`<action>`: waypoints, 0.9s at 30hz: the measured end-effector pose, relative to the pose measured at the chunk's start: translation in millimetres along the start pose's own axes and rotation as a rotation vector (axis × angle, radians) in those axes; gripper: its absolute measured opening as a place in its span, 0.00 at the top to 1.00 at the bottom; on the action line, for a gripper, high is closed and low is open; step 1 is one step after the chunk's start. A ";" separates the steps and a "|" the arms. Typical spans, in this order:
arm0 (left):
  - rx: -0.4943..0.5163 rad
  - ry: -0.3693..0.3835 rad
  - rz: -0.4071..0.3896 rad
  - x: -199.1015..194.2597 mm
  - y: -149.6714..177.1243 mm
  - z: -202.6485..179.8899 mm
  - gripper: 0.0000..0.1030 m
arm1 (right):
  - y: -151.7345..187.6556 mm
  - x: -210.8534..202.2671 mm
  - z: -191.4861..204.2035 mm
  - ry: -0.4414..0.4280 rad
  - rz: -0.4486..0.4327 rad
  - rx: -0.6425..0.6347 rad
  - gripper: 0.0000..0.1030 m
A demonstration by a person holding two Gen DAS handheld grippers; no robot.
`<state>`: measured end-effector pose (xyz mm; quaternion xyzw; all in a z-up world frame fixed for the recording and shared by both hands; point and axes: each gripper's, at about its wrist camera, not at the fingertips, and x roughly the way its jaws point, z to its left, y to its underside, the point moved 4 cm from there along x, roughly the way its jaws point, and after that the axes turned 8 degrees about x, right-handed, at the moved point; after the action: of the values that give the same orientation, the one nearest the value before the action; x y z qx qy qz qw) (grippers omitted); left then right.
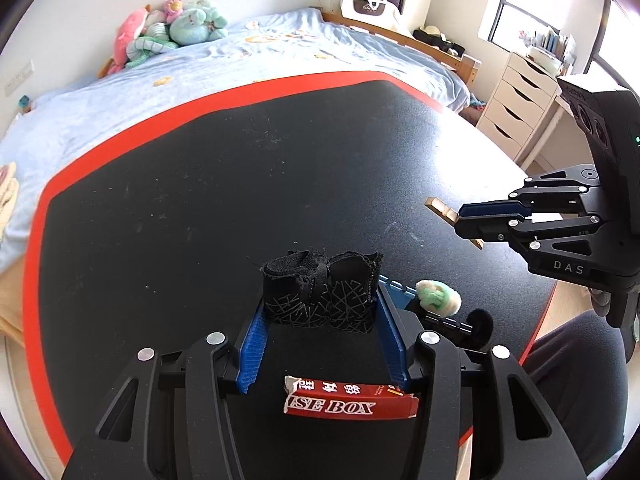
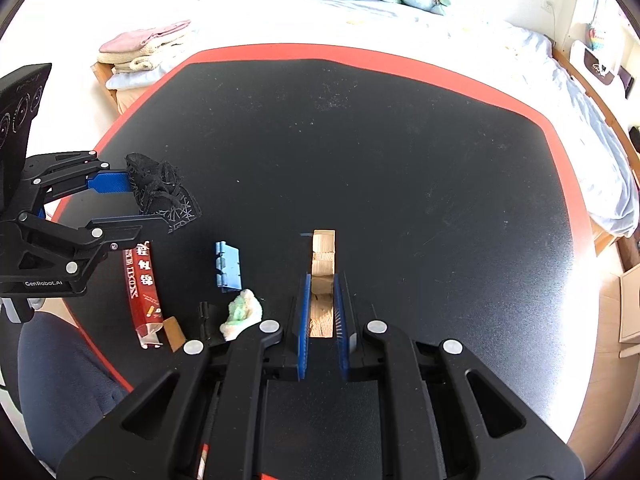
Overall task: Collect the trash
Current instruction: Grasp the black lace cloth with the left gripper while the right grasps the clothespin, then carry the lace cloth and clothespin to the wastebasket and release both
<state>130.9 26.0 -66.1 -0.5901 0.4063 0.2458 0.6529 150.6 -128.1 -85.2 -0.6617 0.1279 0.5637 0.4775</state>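
My left gripper [image 1: 320, 312] is shut on a crumpled black cloth scrap with grey line pattern [image 1: 320, 292], held above the black table; it also shows in the right wrist view [image 2: 164, 192]. My right gripper [image 2: 321, 300] is shut on a wooden block piece [image 2: 323, 256], also seen from the left wrist view [image 1: 444, 212]. On the table near the front edge lie a torn red box [image 2: 142, 288], a blue plastic piece [image 2: 228, 266], a white-green wad [image 2: 240, 314] and a small black part [image 2: 205, 314].
The black table with a red border [image 2: 360, 56] stands beside a bed [image 1: 200, 68] with plush toys [image 1: 168, 32]. A white drawer unit [image 1: 516, 108] is at the right. The person's dark-trousered leg [image 1: 576, 380] is at the table's front edge.
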 end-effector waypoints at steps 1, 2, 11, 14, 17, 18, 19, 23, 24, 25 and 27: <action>-0.004 -0.005 -0.004 -5.5 0.6 -2.4 0.52 | 1.1 -6.6 2.2 -0.005 -0.009 0.000 0.89; -0.007 -0.011 -0.007 -11.3 1.3 -5.2 0.52 | 2.7 -13.9 4.4 -0.007 -0.021 -0.003 0.89; -0.035 -0.048 -0.059 -59.8 20.1 -34.6 0.52 | 35.8 -73.1 20.5 -0.031 -0.098 -0.020 0.89; -0.050 -0.046 -0.079 -73.8 30.8 -45.9 0.52 | 53.4 -90.3 24.1 -0.053 -0.116 -0.018 0.89; -0.053 -0.044 -0.091 -84.8 42.2 -56.2 0.52 | 72.5 -102.0 31.9 -0.070 -0.121 -0.021 0.89; -0.059 -0.040 -0.094 -87.8 46.9 -59.2 0.52 | 79.5 -105.6 35.1 -0.074 -0.121 -0.023 0.89; -0.067 -0.034 -0.097 -90.3 51.5 -62.0 0.52 | 86.4 -108.5 38.4 -0.073 -0.122 -0.031 0.89; -0.074 -0.025 -0.094 -95.3 69.0 -73.8 0.52 | 111.7 -115.6 49.1 -0.096 -0.114 -0.029 0.89; -0.076 -0.019 -0.092 -96.2 72.7 -76.8 0.52 | 117.5 -115.3 52.9 -0.100 -0.110 -0.028 0.89; -0.073 -0.020 -0.090 -96.9 76.7 -80.2 0.52 | 123.5 -116.0 54.5 -0.106 -0.106 -0.025 0.89; -0.075 -0.014 -0.084 -97.2 84.6 -84.9 0.52 | 134.7 -116.2 57.2 -0.111 -0.096 -0.022 0.89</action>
<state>-10.6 -25.4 -32.3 -0.6291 0.3670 0.2373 0.6428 -19.0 -195.5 -44.8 -0.6400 0.0631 0.5774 0.5030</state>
